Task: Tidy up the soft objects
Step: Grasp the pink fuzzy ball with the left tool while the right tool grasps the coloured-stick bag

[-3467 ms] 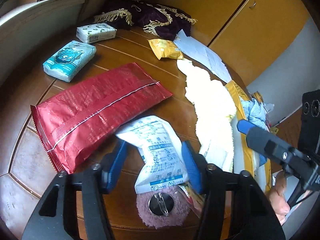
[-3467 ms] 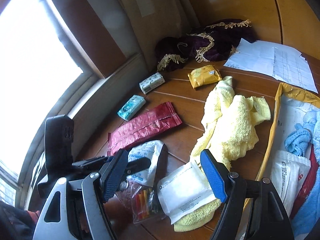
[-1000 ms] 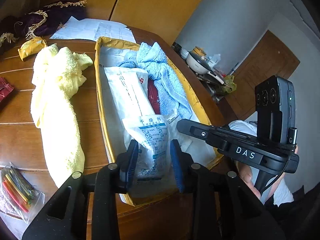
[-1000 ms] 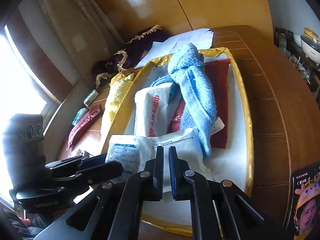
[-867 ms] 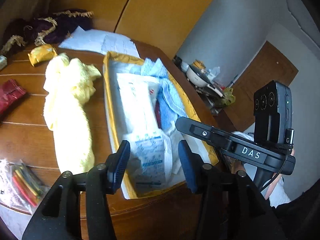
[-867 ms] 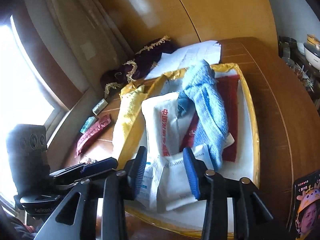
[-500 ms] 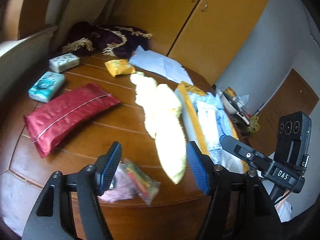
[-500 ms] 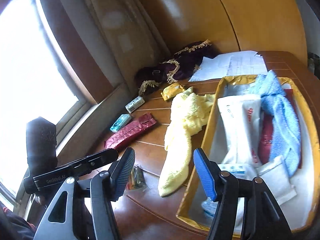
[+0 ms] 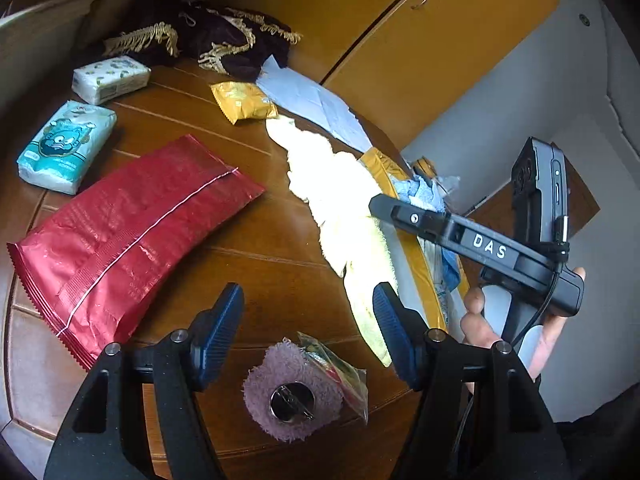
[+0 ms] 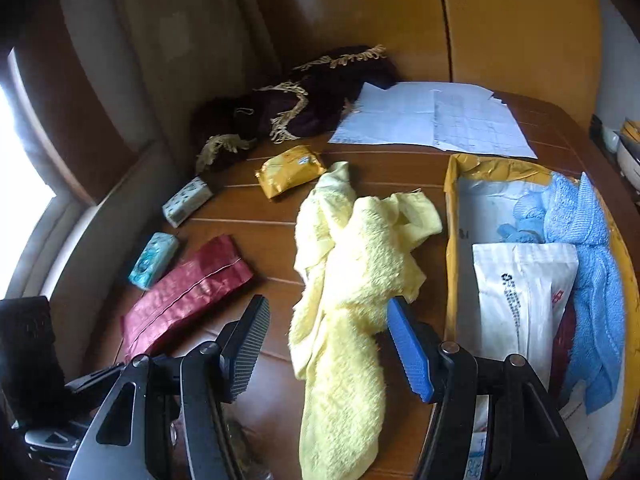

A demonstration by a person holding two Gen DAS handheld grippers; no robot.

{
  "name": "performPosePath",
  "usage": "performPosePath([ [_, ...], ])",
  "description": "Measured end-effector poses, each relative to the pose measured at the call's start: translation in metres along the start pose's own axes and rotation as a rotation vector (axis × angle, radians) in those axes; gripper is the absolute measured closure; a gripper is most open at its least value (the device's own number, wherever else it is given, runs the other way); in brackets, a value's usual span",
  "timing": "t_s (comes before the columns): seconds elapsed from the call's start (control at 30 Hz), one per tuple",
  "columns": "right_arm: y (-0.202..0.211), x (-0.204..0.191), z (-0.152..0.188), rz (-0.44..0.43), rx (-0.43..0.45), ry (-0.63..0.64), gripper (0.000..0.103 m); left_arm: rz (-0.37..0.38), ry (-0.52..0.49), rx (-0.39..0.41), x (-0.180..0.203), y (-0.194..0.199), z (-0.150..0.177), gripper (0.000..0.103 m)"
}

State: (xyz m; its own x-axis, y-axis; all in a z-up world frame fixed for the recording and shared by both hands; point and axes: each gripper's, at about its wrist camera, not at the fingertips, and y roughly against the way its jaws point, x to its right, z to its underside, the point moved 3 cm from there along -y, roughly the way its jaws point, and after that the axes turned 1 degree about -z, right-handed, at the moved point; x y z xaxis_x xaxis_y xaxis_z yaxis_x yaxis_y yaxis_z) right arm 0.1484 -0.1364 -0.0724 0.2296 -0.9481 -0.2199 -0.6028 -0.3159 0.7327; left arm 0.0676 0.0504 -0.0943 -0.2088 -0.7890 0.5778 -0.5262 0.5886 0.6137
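Lower centre of the right wrist view — right tool (image 10: 328,344) wide, empty, straddling the yellow towel (image 10: 352,280) on the bench (image 10: 260,240) beside the yellow tray (image 10: 450,264). Left tool (image 9: 308,328) wide too. Risk: pinching one loose fold — towel trails, snags the tray rim.

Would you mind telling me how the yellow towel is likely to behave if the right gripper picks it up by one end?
The yellow towel lies crumpled in loose folds, so it will probably hang limp and trail. Its fluffy terry pile suggests good grip, not slipping. It looks light, though its tail may drag across the table toward the open right gripper.
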Motion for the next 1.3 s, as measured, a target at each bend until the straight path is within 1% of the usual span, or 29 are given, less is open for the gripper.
performPosePath([
  [0.03,-0.002,0.002,-0.001,0.002,-0.006,-0.015,0.040,0.015,-0.002,0.011,0.000,0.003,0.000,0.037],
  [0.07,-0.003,0.003,-0.001,-0.017,-0.011,-0.024,0.040,0.027,0.000,0.021,-0.002,0.006,0.001,0.037],
  [0.17,0.005,-0.003,0.007,-0.147,-0.015,-0.049,0.041,0.036,0.059,0.021,-0.016,0.009,-0.003,0.037],
  [0.27,0.017,-0.017,0.028,-0.232,-0.025,-0.020,0.042,0.076,0.153,0.032,-0.028,0.012,-0.005,0.037],
  [0.33,0.024,-0.026,0.047,-0.272,-0.048,0.015,0.042,0.098,0.172,0.037,-0.030,0.014,-0.005,0.037],
  [0.4,0.023,-0.037,0.067,-0.304,-0.099,0.051,0.042,0.104,0.166,0.046,-0.028,0.016,-0.004,0.037],
  [0.47,0.020,-0.042,0.084,-0.302,-0.138,0.072,0.048,0.093,0.157,0.070,-0.026,0.021,-0.004,0.037],
  [0.5,0.017,-0.042,0.092,-0.319,-0.167,0.067,0.050,0.086,0.155,0.084,-0.027,0.023,-0.005,0.037],
  [0.57,0.011,-0.041,0.101,-0.330,-0.201,0.058,0.062,0.071,0.156,0.111,-0.028,0.026,-0.006,0.037],
  [0.6,0.008,-0.041,0.104,-0.322,-0.214,0.061,0.065,0.063,0.156,0.123,-0.029,0.028,-0.007,0.037],
  [0.67,0.010,-0.042,0.106,-0.313,-0.208,0.093,0.072,0.040,0.149,0.148,-0.028,0.031,-0.007,0.037],
  [0.73,0.011,-0.043,0.108,-0.310,-0.204,0.121,0.074,0.015,0.141,0.172,-0.028,0.033,-0.008,0.037],
  [0.83,0.015,-0.049,0.112,-0.261,-0.186,0.211,0.082,-0.037,0.120,0.190,-0.024,0.035,-0.006,0.037],
  [0.9,0.017,-0.048,0.115,-0.254,-0.184,0.225,0.086,-0.071,0.105,0.180,-0.019,0.035,0.000,0.037],
  [0.97,0.021,-0.045,0.117,-0.253,-0.173,0.235,0.089,-0.084,0.080,0.161,-0.010,0.035,0.006,0.037],
  [1.1,0.035,-0.031,0.121,-0.266,-0.121,0.205,0.089,-0.147,0.019,0.112,0.006,0.028,0.020,0.037],
  [1.2,0.048,-0.016,0.123,-0.274,-0.075,0.149,0.089,-0.191,-0.012,0.065,0.015,0.021,0.031,0.037],
  [1.3,0.060,-0.005,0.127,-0.269,-0.041,0.105,0.089,-0.269,-0.045,0.028,0.023,0.012,0.043,0.037],
])
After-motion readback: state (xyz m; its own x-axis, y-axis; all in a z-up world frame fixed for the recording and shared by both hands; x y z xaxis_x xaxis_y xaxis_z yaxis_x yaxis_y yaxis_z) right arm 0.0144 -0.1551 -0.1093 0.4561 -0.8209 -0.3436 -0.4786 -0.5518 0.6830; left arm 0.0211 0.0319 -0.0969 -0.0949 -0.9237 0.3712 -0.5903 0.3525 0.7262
